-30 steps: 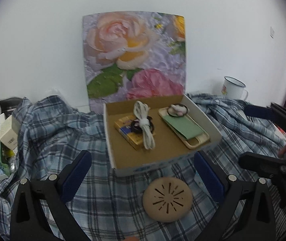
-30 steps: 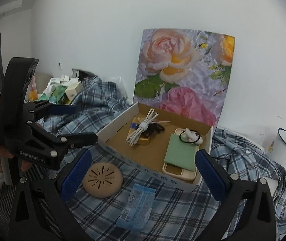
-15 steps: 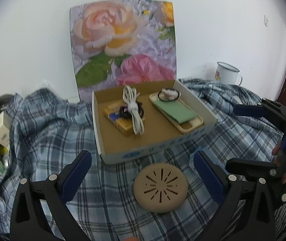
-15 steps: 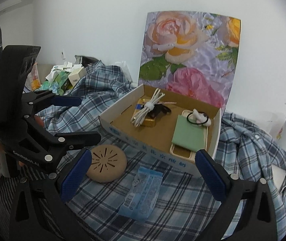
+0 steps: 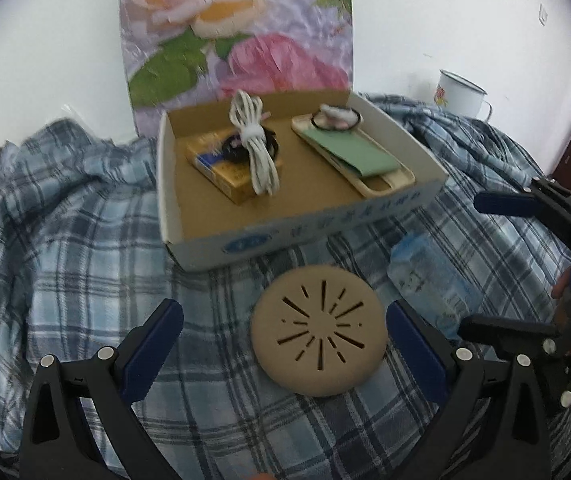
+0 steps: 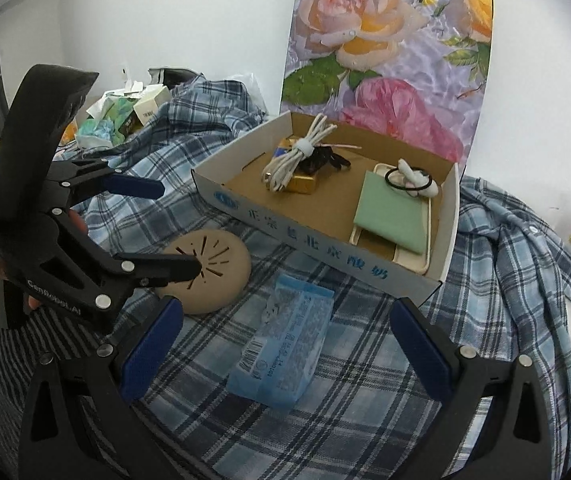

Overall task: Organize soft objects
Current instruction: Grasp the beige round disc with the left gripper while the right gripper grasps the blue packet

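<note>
A round tan slotted pad lies on the plaid cloth in front of an open cardboard box. My left gripper is open and empty, with the pad between its fingers. A blue tissue pack lies just right of the pad, between the fingers of my open, empty right gripper. The box holds a white cable bundle, a yellow packet, a green cloth on a cream phone case and a black hair tie.
A flowered board stands against the wall behind the box. A white enamel mug stands at the back right. Small cartons and crumpled wrappers are piled at the far left. The plaid cloth is bunched around the box.
Both grippers have moved forward and down. The pad and the tissue pack now sit nearer and larger between the fingers. Nothing has been gripped.
</note>
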A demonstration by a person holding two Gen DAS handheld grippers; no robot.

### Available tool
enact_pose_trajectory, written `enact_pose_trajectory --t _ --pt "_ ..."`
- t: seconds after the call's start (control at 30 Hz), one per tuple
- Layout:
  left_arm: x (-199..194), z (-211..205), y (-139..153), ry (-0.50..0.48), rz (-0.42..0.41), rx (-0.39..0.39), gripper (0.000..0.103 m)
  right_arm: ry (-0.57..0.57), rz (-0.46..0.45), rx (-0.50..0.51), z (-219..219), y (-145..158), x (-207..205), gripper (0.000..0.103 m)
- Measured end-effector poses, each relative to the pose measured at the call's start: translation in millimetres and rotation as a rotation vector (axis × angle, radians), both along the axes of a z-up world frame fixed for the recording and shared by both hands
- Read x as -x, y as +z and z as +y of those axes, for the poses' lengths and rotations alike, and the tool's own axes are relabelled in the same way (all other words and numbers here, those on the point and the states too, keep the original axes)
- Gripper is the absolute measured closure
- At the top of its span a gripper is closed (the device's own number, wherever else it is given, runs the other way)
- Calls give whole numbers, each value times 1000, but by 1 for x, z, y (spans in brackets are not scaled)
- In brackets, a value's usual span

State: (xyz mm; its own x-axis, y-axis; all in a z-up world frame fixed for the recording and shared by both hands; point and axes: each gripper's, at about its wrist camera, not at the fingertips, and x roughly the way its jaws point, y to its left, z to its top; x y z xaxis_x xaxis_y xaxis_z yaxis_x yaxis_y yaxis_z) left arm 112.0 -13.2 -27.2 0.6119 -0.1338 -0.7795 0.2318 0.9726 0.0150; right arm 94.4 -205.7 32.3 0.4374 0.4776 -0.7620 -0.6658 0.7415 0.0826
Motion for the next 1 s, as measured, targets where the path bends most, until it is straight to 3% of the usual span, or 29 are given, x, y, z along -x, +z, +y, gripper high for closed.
enact_pose_trajectory --t 0.1,0.17,0.37,0.5,0.6,0.67,0.77,1.0 --pt "-2 -2 -5 -15 29 9 0 -15 -2 21 0 -5 -1 2" --pt "-1 -3 -6 -21 37 8 0 -9 20 26 1 -11 -4 16" --pt "-2 -7 -12 -55 69 23 0 -3 69 50 2 -25 -9 28" --pt "-4 -13 -19 -78 99 9 0 13 49 51 3 -23 -5 38" --pt "-3 -15 -19 -85 95 3 0 32 59 66 7 -26 -3 52" --pt "-5 -15 -19 -78 96 7 1 32 72 74 7 -29 -4 57" --pt "-8 -12 -21 -61 102 25 12 25 83 61 5 -30 -6 60" --pt "-11 -14 -26 -61 122 10 12 24 91 53 4 -29 -6 60"
